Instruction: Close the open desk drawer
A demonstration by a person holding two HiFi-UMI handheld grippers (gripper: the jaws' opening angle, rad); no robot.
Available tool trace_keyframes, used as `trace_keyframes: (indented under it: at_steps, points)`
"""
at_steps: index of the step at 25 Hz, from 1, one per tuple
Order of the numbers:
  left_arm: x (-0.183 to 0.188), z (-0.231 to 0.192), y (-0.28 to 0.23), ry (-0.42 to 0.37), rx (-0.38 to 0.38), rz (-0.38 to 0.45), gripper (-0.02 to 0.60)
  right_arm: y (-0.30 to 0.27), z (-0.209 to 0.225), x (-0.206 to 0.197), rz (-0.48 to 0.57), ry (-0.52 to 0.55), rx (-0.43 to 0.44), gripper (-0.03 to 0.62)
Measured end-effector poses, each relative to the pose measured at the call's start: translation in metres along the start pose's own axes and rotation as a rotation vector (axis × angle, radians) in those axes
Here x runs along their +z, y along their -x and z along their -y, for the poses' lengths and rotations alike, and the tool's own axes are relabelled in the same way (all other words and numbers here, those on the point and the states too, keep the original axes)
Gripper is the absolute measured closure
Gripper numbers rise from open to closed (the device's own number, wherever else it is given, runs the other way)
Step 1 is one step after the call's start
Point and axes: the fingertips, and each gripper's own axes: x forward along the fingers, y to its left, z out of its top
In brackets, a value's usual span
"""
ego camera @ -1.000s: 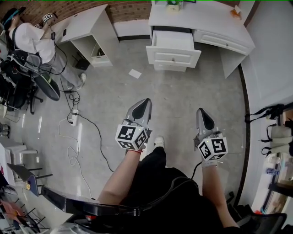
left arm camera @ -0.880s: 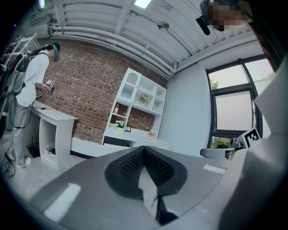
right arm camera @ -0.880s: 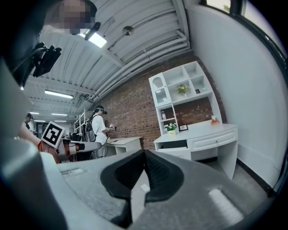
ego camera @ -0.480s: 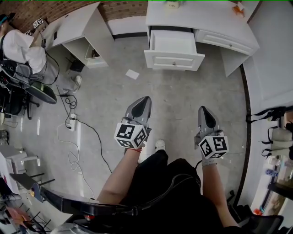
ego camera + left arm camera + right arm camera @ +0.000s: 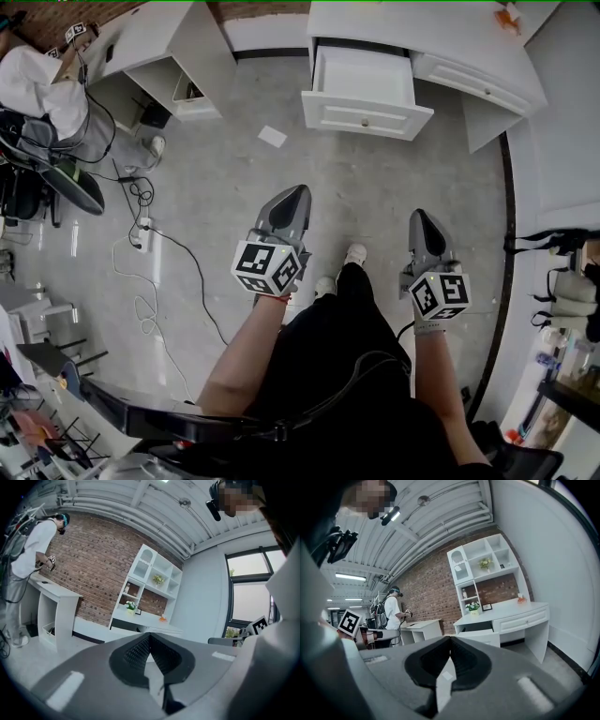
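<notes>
A white desk stands at the far side of the floor, and its left drawer is pulled out, the knobbed front facing me. Both grippers hang over the grey floor, well short of the drawer. The left gripper is shut and empty, pointing toward the drawer. The right gripper is also shut and empty. In the right gripper view, the open drawer shows just above the closed jaws of the right gripper. In the left gripper view, the desk lies beyond the left gripper.
A second white desk stands at the back left, with a person working at it. A scrap of paper and a black cable lie on the floor. Chairs crowd the left edge. A wall runs along the right.
The desk and open drawer have come nearer and lower in the head view as I step forward. Both grippers have advanced a little toward it, still shut.
</notes>
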Motion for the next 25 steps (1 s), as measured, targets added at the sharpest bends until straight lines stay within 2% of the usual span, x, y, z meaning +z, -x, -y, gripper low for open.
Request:
trace_keyframes:
  at_steps: [8,18,25]
  points:
    - [0.003,-0.022,-0.030,-0.009,0.041,-0.013,0.580,-0.044,0.013,0.003,-0.008,-0.004,0.040,0.591]
    - [0.021,-0.028,-0.111,-0.010,0.045,-0.007,0.580,-0.106,0.060,0.017,-0.042,-0.014,0.066,0.591]
    - [0.020,-0.035,-0.161,-0.021,0.053,-0.016,0.580,-0.145,0.084,0.009,-0.081,-0.009,0.127,0.591]
